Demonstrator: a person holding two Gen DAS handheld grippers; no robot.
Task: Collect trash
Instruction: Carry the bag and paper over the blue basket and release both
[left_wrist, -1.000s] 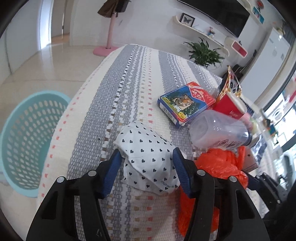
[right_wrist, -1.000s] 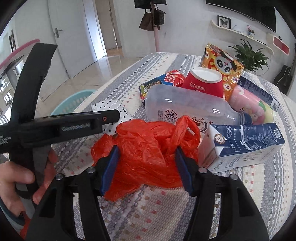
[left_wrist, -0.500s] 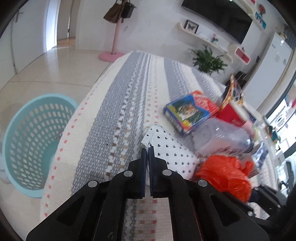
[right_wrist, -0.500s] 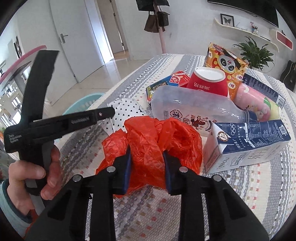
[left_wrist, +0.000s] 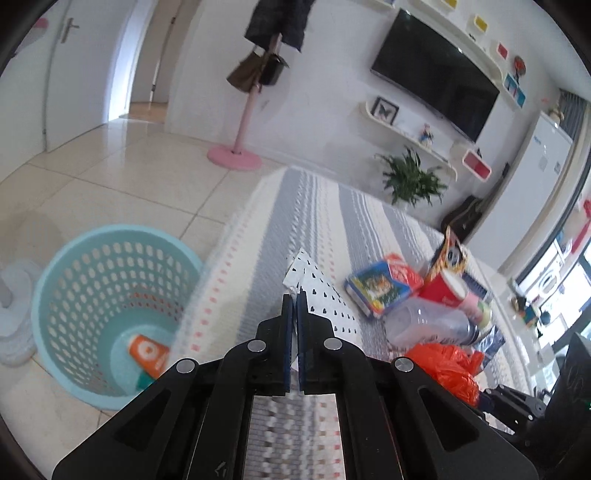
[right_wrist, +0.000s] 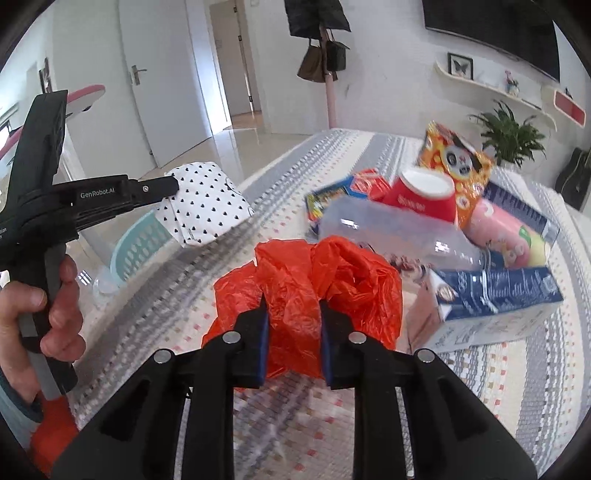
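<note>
My left gripper (left_wrist: 294, 299) is shut on a white packet with black hearts (left_wrist: 325, 295) and holds it lifted above the table's left edge; it also shows in the right wrist view (right_wrist: 203, 201). My right gripper (right_wrist: 291, 306) is shut on a crumpled orange plastic bag (right_wrist: 314, 280), lifted slightly off the striped tablecloth (right_wrist: 480, 387). A light blue perforated basket (left_wrist: 92, 295) stands on the floor left of the table, with an orange packet (left_wrist: 147, 350) inside.
On the table lie a clear plastic bottle (right_wrist: 388, 232), red paper cup (right_wrist: 424, 195), panda snack bag (right_wrist: 458, 158), blue milk carton (right_wrist: 491, 302), pink cup (right_wrist: 506, 236) and tiger box (left_wrist: 376, 288). A pink coat stand (left_wrist: 240, 122) stands on the floor.
Both grippers closed, the left on the heart packet and the right on the orange bag. Both lifted their loads; the left moved towards the table's left edge.
</note>
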